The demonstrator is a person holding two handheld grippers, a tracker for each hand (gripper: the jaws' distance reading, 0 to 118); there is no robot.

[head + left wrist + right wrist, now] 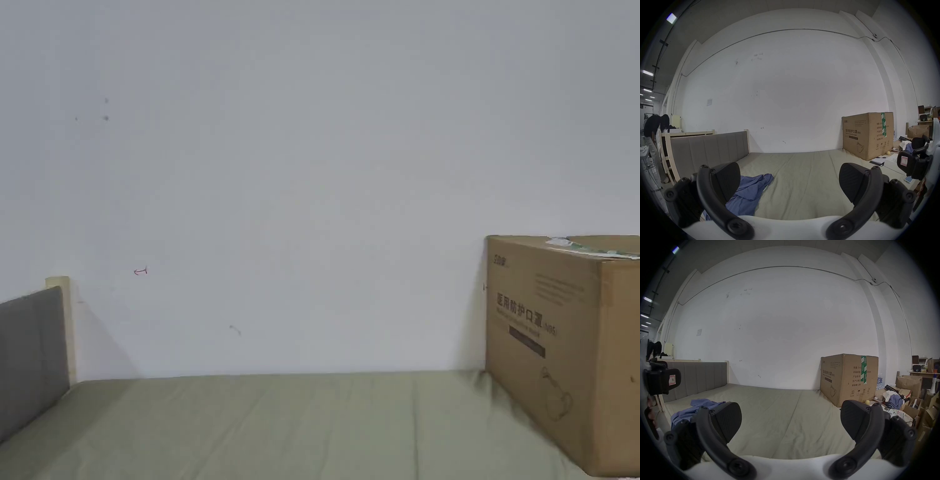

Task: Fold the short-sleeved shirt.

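Cardboard box (867,134) stands on bed (802,178), well apart from shirt (750,191)

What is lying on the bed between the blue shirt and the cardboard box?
Nothing: bare olive sheet lies between the blue shirt and cardboard box, per the right gripper view.

In the head view the cardboard box (562,350) is cut off by the right edge and the grey headboard (31,356) by the left. In the left gripper view the left tongs' (789,183) near jaw hides part of the crumpled blue shirt (752,190). The clutter (899,399) beyond the box is too small to sort out.
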